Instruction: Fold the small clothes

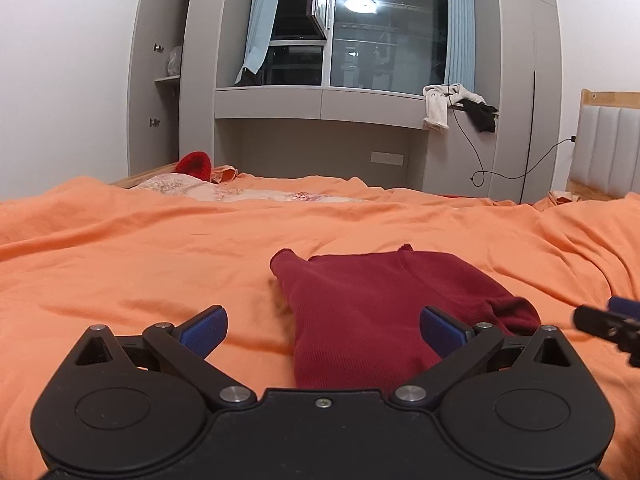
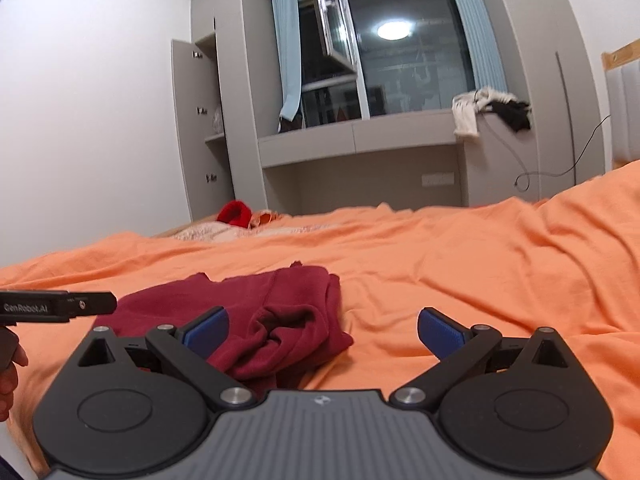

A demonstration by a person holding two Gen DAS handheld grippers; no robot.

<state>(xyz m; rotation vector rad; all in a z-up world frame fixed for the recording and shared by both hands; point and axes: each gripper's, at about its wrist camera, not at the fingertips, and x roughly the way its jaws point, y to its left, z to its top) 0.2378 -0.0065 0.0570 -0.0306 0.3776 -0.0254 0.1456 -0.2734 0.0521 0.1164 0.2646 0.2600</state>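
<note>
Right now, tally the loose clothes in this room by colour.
Dark red, on the bed: 1, the folded garment
Bright red, at the far end of the bed: 1, the knit piece
White, on the window ledge: 1
Black, on the window ledge: 1
Total: 4

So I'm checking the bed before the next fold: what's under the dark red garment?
The dark red garment lies folded on the orange sheet. Sheet shows all around it; whatever is beneath the cloth itself is covered.

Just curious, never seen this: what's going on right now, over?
Left gripper open, empty. Right gripper open, empty. Maroon garment lies folded on orange bedsheet. Nothing in the way.
</note>
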